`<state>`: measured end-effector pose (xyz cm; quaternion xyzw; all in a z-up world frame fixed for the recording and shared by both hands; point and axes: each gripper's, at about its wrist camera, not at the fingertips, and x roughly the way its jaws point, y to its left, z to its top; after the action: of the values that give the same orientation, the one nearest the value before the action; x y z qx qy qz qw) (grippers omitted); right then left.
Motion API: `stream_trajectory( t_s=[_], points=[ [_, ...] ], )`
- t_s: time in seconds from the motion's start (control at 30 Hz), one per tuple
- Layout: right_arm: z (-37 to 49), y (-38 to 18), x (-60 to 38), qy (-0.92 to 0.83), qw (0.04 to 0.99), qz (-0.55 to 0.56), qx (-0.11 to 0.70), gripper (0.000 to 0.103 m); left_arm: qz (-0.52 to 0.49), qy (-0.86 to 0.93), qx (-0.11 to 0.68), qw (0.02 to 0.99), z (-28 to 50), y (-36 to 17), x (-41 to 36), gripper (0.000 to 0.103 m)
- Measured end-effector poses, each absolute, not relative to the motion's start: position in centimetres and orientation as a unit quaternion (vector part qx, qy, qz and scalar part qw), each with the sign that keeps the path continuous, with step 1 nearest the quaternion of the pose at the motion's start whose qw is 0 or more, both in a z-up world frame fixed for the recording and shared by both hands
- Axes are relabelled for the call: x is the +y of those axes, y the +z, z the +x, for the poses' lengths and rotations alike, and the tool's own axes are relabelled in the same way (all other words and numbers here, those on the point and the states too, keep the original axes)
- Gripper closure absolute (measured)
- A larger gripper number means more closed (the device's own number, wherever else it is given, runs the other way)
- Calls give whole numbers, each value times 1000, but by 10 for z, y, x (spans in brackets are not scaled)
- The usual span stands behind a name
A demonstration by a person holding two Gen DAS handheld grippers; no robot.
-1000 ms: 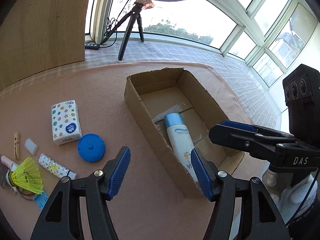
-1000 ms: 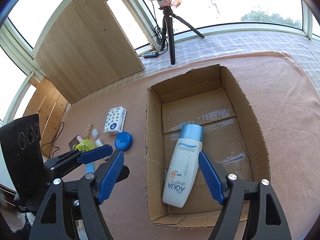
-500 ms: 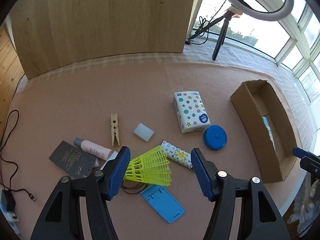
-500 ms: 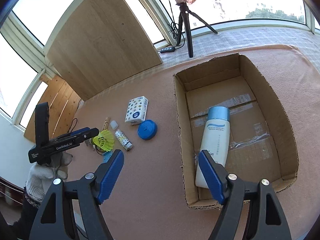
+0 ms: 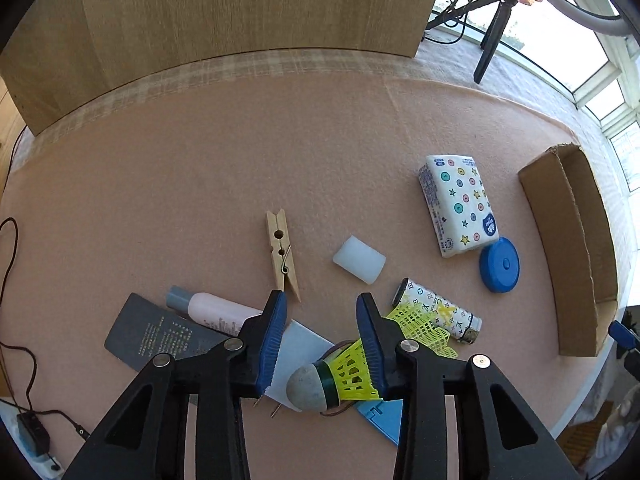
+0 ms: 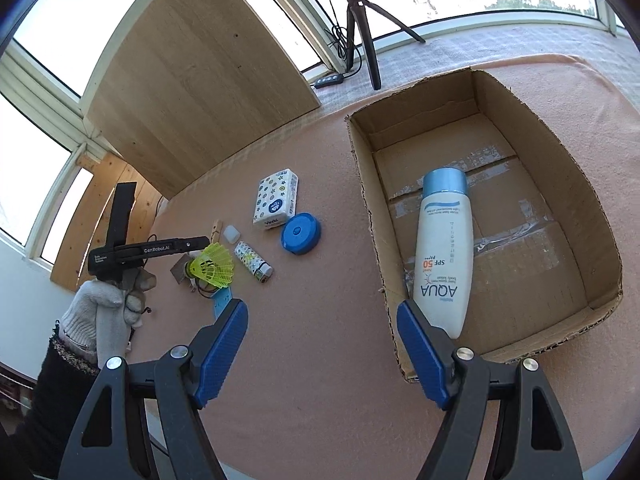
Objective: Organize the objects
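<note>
While the left gripper (image 5: 320,320) hangs over the shuttlecock (image 5: 340,372) at lower centre, jaws half open and empty, centre them on the mesh skirt, close gently, then carry it to the box (image 6: 560,128). The right gripper (image 6: 320,344) waits wide open, empty.
</note>
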<state>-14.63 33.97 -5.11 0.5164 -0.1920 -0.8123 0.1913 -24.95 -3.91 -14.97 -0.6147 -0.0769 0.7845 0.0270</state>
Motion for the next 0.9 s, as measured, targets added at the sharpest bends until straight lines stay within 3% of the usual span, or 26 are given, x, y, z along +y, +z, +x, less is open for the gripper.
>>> stream_trajectory(
  t_s=[0.47, 0.9],
  points=[
    [-149, -58, 313, -797, 222, 531, -182, 29, -611, 787, -77, 39, -172, -163, -34, 64],
    [-139, -73, 235, -764, 289, 563, -126, 29, -580, 809, -85, -38, -107, -160, -76, 62]
  ],
)
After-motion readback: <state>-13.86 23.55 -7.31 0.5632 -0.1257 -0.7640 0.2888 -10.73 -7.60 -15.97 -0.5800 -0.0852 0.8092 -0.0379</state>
